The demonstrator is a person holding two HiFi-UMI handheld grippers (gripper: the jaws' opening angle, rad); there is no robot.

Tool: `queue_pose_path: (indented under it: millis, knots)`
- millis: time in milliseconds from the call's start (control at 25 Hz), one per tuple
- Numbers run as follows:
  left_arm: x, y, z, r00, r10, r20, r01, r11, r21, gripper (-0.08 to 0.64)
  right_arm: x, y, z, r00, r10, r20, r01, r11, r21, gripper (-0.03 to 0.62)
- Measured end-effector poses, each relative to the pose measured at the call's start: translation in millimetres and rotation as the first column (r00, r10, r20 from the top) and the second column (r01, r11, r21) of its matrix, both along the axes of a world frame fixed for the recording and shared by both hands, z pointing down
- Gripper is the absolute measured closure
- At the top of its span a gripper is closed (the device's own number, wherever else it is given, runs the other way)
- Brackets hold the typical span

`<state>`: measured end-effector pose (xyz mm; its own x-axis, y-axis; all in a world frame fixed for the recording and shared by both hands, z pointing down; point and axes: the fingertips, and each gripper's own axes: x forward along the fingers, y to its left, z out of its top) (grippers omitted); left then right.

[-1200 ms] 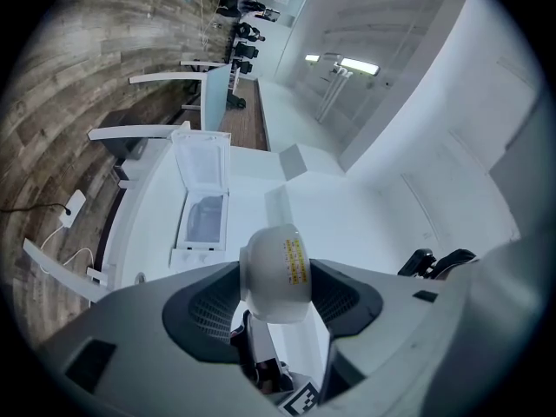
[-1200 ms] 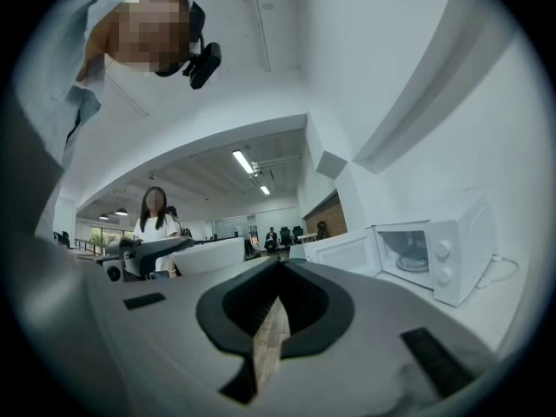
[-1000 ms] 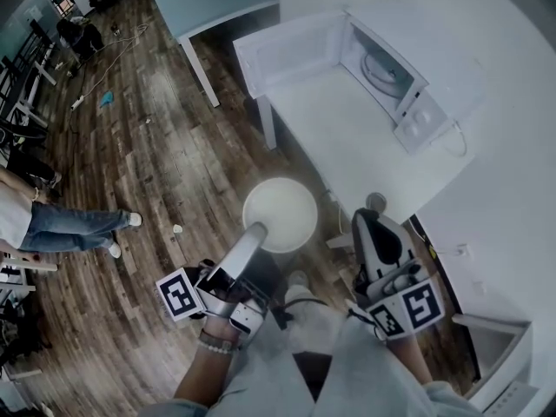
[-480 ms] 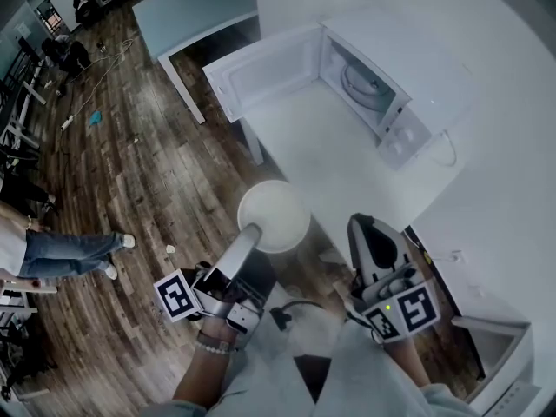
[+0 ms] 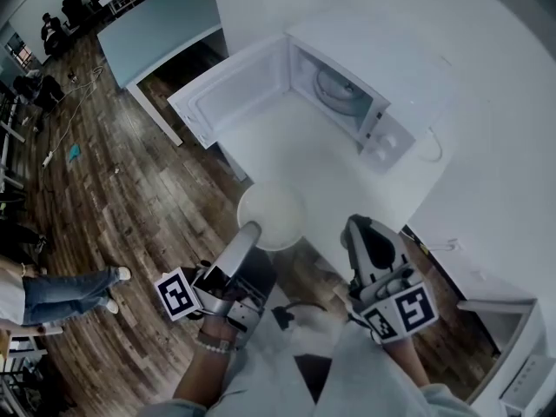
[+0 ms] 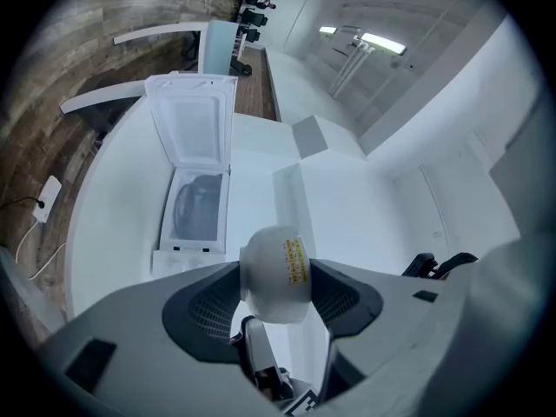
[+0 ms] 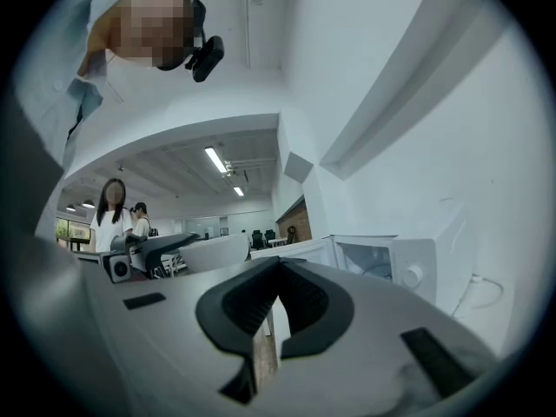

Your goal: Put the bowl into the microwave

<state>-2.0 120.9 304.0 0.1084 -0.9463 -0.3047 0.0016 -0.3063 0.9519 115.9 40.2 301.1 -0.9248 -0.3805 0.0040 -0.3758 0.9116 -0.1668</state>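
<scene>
Room: open office with a dark wood-plank floor [image 5: 130,198] and a pale blue table [image 5: 161,20] at the far side. A bystander's jeans-clad legs [image 5: 61,289] show at the left edge.

Worktop [image 5: 304,159]: white, smooth and matte, set against a white wall.

Microwave [image 5: 373,115] on the worktop: white box, door [image 5: 230,102] swung wide open. Round glass turntable [image 5: 334,89] inside, two knobs [image 5: 387,142] on the panel, cord [image 5: 437,150] looping off beside it.

Bowl [image 5: 272,215]: white, round and smooth, with a yellow sticker [image 6: 294,261] on the outside. It is held in the air at the worktop's near edge, well apart from the microwave.

Left gripper [image 5: 249,233]: jaws clamped on the bowl. The pads are black and ribbed.

Right gripper [image 5: 360,233]: jaws pressed together with nothing between them. It is beside the bowl, not touching.
</scene>
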Motion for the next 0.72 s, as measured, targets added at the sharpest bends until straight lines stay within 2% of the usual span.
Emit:
queue_pose_path:
  millis: [360, 560, 720]
  knots:
    - [-48, -70, 4, 0.988, 0.155, 0.012, -0.155, 0.988, -0.019, 0.322, -43, -48, 3, 0.989, 0.140, -0.037, -0.140, 0.990, 0.001, 0.591]
    - [-74, -105, 1, 0.970, 0.242, 0.016, -0.242, 0.970, -0.033, 0.322, -68, -74, 0, 0.975, 0.217, -0.043, -0.218, 0.976, -0.010, 0.591]
    - [-91, -129, 4, 0.947, 0.319, 0.024, -0.318, 0.947, -0.043, 0.322, -82, -90, 3, 0.956, 0.289, -0.054, -0.290, 0.957, -0.019, 0.591]
